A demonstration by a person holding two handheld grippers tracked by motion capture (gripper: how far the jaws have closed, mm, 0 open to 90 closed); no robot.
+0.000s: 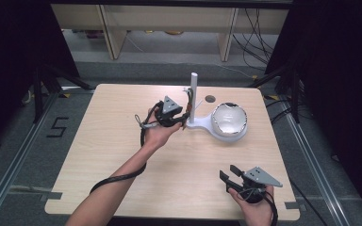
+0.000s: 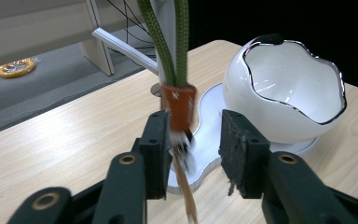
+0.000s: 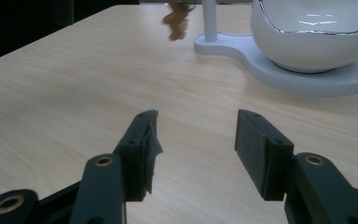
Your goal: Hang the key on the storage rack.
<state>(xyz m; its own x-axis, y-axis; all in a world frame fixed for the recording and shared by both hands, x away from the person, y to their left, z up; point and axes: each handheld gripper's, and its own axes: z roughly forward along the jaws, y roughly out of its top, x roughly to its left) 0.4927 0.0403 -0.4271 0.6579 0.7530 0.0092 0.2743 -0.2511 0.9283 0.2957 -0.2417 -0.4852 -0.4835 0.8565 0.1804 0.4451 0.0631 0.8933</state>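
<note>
Beside the white post (image 1: 193,96) of the stand (image 2: 208,122), the left gripper (image 1: 185,117) sits with its jaws parted; a green lanyard (image 2: 170,39) hangs from up the post and its orange tab (image 2: 179,105) dangles between the jaws, close against the left pad, clear of the right one. No clamp visible, so I read it as released, not gripped. A blurred brownish strand (image 2: 184,184) trails down below the tab. Lanyard's long axis is vertical, running parallel to the post, tab end lowest, just above the stand's flat base. From the left gripper it lies dead ahead and slightly up, inside the jaw gap. The white egg-shaped bowl (image 1: 229,119) sits on the same base on the far side of the post from the left hand (image 1: 159,134), not touching the lanyard. Right gripper (image 1: 228,176) is near the table's (image 1: 122,141) front edge, well apart from the post, jaws open and empty, pointing toward the stand; in the right gripper view the tab shows as a small blur left of the post. Left hand is clearly the nearer one. My read: hanging looks done, next move is likely backing the left gripper straight off without snagging the tab.
</note>
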